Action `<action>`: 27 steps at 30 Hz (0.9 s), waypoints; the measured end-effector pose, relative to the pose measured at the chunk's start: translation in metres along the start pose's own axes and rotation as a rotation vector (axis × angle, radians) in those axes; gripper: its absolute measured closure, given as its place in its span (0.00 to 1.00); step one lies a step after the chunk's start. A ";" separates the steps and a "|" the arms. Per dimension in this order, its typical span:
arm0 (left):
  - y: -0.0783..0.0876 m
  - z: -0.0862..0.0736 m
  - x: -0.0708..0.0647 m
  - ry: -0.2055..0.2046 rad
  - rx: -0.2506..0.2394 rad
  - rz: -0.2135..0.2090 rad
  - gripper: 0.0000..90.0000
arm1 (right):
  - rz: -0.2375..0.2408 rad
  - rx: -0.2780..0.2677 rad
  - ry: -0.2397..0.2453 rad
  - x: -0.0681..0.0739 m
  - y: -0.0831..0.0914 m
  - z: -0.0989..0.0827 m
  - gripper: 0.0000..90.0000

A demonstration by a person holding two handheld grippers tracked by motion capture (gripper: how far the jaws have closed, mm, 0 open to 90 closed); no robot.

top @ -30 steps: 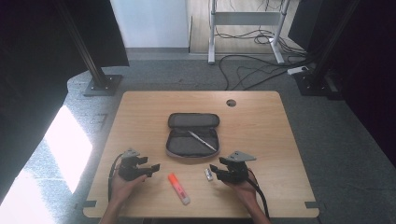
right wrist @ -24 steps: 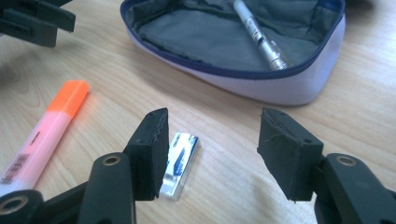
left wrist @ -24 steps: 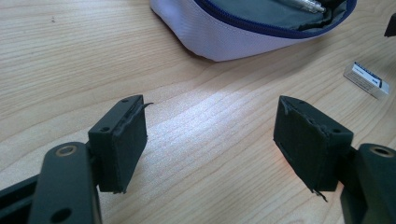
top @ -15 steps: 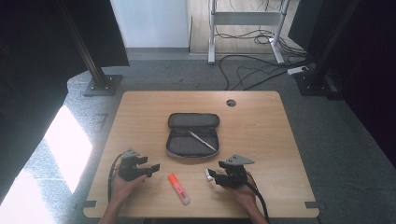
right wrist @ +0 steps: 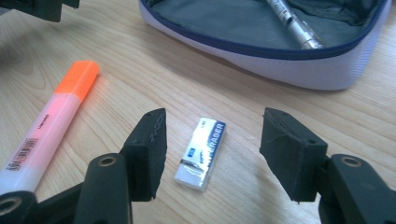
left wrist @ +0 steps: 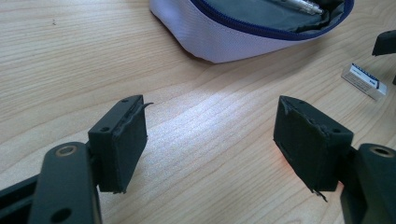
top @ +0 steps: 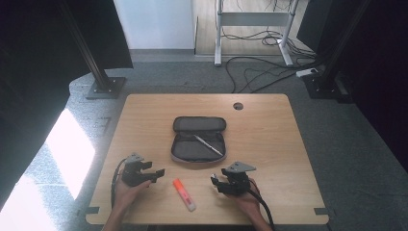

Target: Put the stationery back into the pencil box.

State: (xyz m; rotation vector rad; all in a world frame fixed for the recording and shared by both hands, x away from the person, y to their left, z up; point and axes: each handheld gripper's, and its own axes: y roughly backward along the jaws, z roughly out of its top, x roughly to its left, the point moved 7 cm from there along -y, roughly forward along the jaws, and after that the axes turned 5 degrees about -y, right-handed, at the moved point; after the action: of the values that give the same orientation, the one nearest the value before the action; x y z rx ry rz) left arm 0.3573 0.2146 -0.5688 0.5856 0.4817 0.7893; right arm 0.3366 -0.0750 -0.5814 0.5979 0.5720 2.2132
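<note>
Right gripper (right wrist: 212,154) low over the table (top: 144,115) near its front edge, jaws spread wide and empty, an eraser (right wrist: 201,153) flat on the wood between them, touched by neither. Probably the step in hand: picking up that eraser, perhaps for the open pencil case (top: 198,138) at mid-table, where a pen (top: 209,145) already lies. Best done by settling both pads level with the eraser's long sides, low enough to catch so thin a block, then closing squarely to avoid a twist or a skid. Worth minding the orange highlighter (top: 184,194) just beside, toward the front edge. Left gripper (left wrist: 210,140) likewise released, holding nothing, over bare wood near the front left corner, well clear of the pickup.
</note>
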 end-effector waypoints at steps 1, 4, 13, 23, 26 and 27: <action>0.000 0.000 0.000 0.000 0.000 0.000 0.29 | 0.000 0.000 0.000 0.000 0.000 0.000 0.45; 0.000 0.000 0.000 -0.002 0.001 -0.001 0.29 | -0.009 0.017 0.015 0.004 -0.004 -0.002 0.46; 0.000 0.000 0.000 0.001 -0.001 0.000 0.29 | -0.031 0.044 0.025 0.005 -0.009 -0.007 0.52; 0.000 0.000 0.000 0.000 0.001 -0.001 0.29 | -0.061 0.068 0.046 0.007 -0.013 -0.011 0.59; 0.000 0.000 0.000 0.000 0.001 -0.001 0.29 | -0.068 0.068 0.050 0.007 -0.013 -0.011 0.61; 0.000 0.000 0.000 0.000 0.001 0.000 0.29 | -0.072 0.068 0.052 0.007 -0.013 -0.011 0.62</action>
State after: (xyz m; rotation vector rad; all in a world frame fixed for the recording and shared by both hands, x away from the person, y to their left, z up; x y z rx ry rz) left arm 0.3576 0.2149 -0.5694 0.5868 0.4824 0.7889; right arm 0.3334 -0.0641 -0.5960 0.5467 0.6874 2.1539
